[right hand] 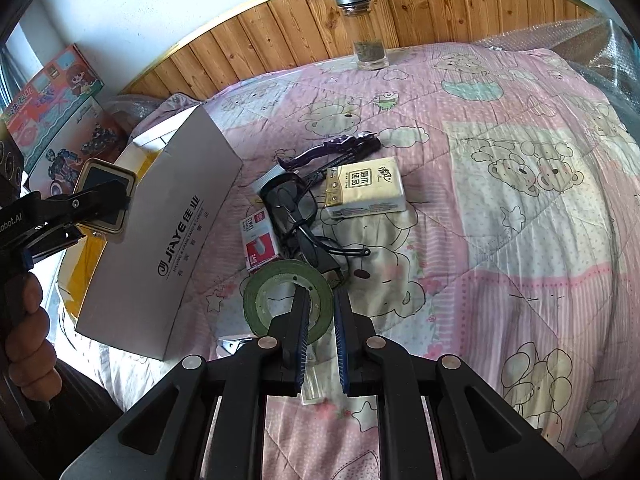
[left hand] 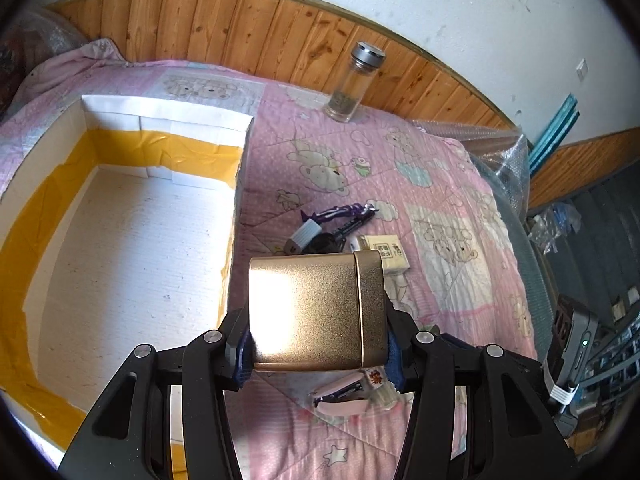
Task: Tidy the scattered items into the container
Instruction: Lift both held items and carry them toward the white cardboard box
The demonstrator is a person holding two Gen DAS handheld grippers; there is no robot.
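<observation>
Left tool (left hand: pixel 320 354): we have it clamped on the gold tin (left hand: pixel 318 312), pads pressing its two short sides, lid end at 3 o'clock.
Gold tin: we hold it lifted off the bed, just at 3 o'clock of the container's (left hand: pixel 120 240) near wall; in the right wrist view the tin (right hand: pixel 105 200) shows end-on beside the box's printed outer side.
Right tool (right hand: pixel 320 336): we keep its fingers a narrow gap apart, holding nothing; the left finger (right hand: pixel 302 320) lies over the green tape roll (right hand: pixel 280 296), whether it touches we cannot tell.
Green tape roll: flat on the bed (right hand: pixel 500 240), at 12 o'clock of the right tool.
Container: white cardboard box lined with yellow tape, open, at 9 o'clock of the left tool.
Scattered pile: at 12 o'clock beyond the roll we see black glasses (right hand: pixel 296 208), a red-and-white staple box (right hand: pixel 258 236), a tissue pack (right hand: pixel 366 188) and a purple figure (right hand: pixel 340 146), touching or overlapping.
Pink stapler (left hand: pixel 342 398): on the bed beneath the gold tin.
Glass bottle (right hand: pixel 362 28): upright at 12 o'clock, far edge of the bed, well apart from the pile.
</observation>
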